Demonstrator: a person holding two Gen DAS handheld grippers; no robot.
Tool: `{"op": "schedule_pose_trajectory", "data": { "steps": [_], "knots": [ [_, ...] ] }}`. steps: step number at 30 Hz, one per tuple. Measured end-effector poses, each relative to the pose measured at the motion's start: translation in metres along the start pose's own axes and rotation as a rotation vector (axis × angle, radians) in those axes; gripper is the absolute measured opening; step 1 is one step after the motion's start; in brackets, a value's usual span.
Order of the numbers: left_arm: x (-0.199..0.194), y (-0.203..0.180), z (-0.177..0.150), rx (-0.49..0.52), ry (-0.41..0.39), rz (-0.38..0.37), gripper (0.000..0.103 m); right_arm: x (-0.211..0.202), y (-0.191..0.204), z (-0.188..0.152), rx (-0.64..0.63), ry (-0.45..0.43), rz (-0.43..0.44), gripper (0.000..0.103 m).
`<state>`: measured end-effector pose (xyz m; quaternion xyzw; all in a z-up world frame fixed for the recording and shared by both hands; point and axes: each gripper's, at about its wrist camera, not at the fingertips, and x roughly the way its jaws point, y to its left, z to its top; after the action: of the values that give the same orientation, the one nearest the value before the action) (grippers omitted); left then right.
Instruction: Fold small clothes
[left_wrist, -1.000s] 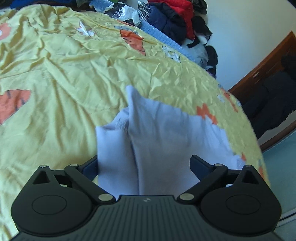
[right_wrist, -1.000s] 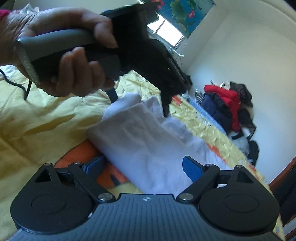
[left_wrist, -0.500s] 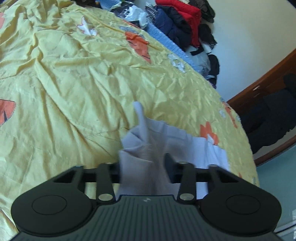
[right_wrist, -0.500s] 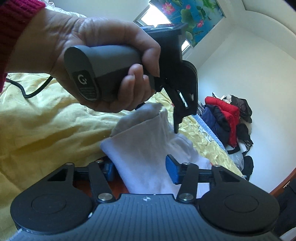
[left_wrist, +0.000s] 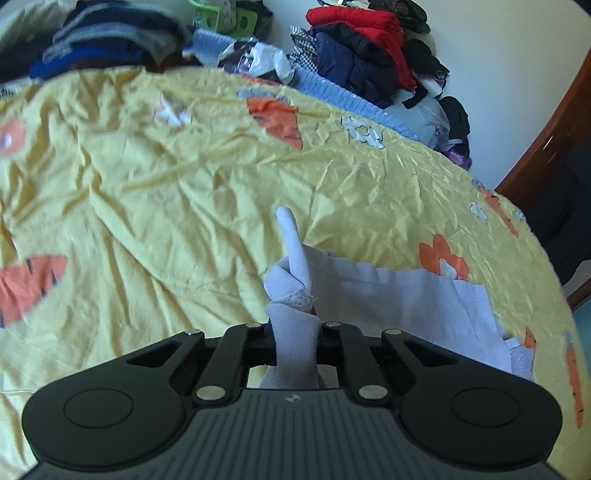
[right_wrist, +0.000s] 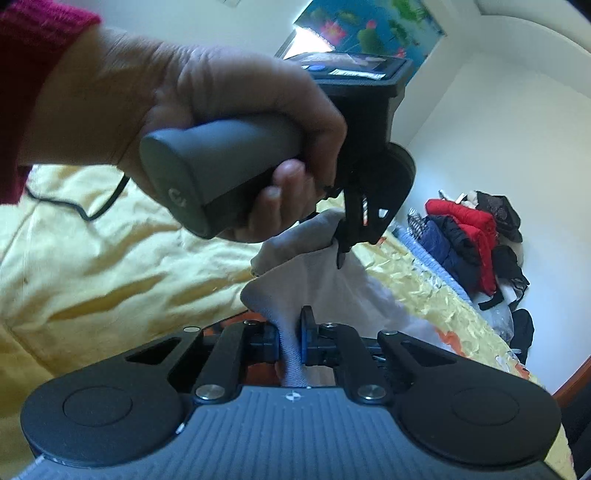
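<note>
A small white garment (left_wrist: 399, 299) lies on the yellow bedsheet (left_wrist: 166, 206), its near edge bunched and lifted. My left gripper (left_wrist: 295, 332) is shut on that bunched edge, with a cloth tip sticking up past the jaws. My right gripper (right_wrist: 291, 339) is shut on another part of the same white garment (right_wrist: 314, 280), which rises between its blue pads. In the right wrist view the left gripper (right_wrist: 343, 254) shows just ahead, held by a hand, pinching the cloth from above.
A pile of dark, red and blue clothes (left_wrist: 369, 55) sits at the far end of the bed against the wall. A brown wooden door frame (left_wrist: 546, 147) stands at the right. A black cable (right_wrist: 74, 210) lies on the sheet at left.
Both grippers went from open around the white garment to shut on it. The cloth's near edge is now gathered and lifted off the sheet.
</note>
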<state>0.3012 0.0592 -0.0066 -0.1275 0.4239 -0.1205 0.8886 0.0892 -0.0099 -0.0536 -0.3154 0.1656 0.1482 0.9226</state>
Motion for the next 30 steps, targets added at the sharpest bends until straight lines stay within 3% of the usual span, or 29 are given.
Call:
{"op": "schedule_pose_trajectory", "data": {
  "steps": [14,30],
  "knots": [
    [-0.037,-0.064,0.009,0.071,-0.067,0.048,0.01,-0.057,-0.084,-0.022,0.393,-0.095,0.077,0.01],
    [-0.031,-0.154,0.001,0.152,-0.098,0.056,0.01,-0.077,-0.147,-0.064,0.652,-0.108,0.069,0.01]
  ]
}}
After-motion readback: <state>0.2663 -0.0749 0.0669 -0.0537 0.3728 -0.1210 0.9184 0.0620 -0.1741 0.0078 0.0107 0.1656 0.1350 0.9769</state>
